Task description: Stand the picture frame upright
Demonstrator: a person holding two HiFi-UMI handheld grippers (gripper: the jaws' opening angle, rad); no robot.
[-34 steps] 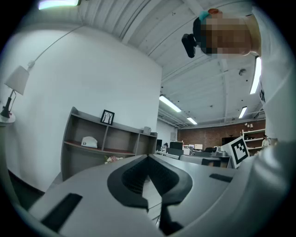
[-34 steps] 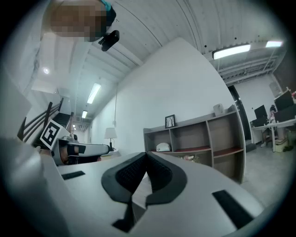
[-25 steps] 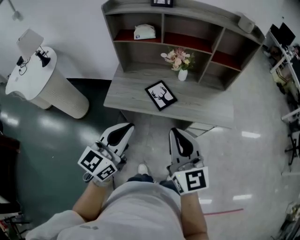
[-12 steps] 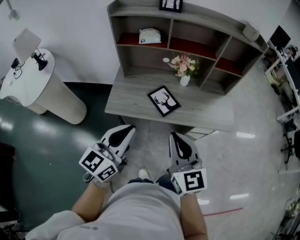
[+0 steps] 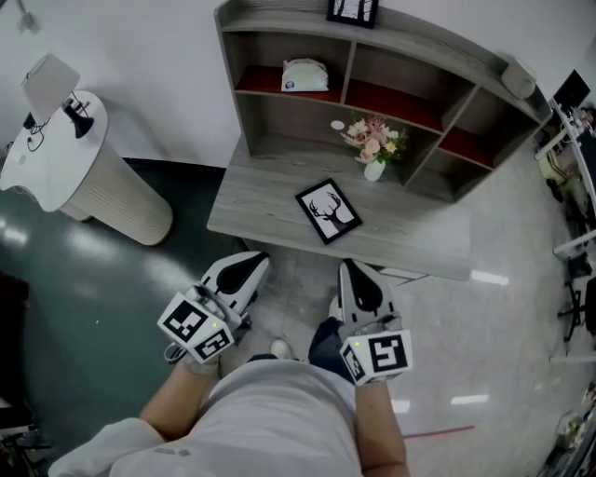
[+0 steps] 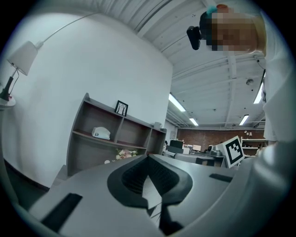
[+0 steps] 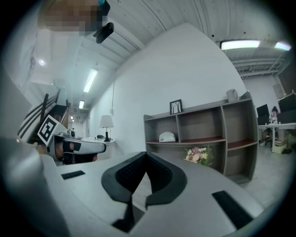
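Observation:
A black picture frame [image 5: 329, 211] with a deer-head silhouette lies flat on the grey wooden desk [image 5: 270, 216], near its front edge. My left gripper [image 5: 253, 265] hangs shut and empty in front of the desk, below and left of the frame. To its right, my right gripper [image 5: 353, 272] is also shut with nothing in it, just short of the desk edge. In the left gripper view [image 6: 149, 175] and the right gripper view [image 7: 138, 178] the jaws meet, and the frame itself is hidden behind them.
A shelf unit [image 5: 372, 84] rises at the desk's back, holding a white cap-like object [image 5: 304, 74], a small vase of flowers [image 5: 374, 144] and another frame [image 5: 352, 9] on top. A white round side table with a lamp [image 5: 56, 88] stands at left. Office desks crowd the right edge.
Both grippers and the person have come closer to the desk; the desk and frame sit nearer to the gripper tips. Jaws stay shut.

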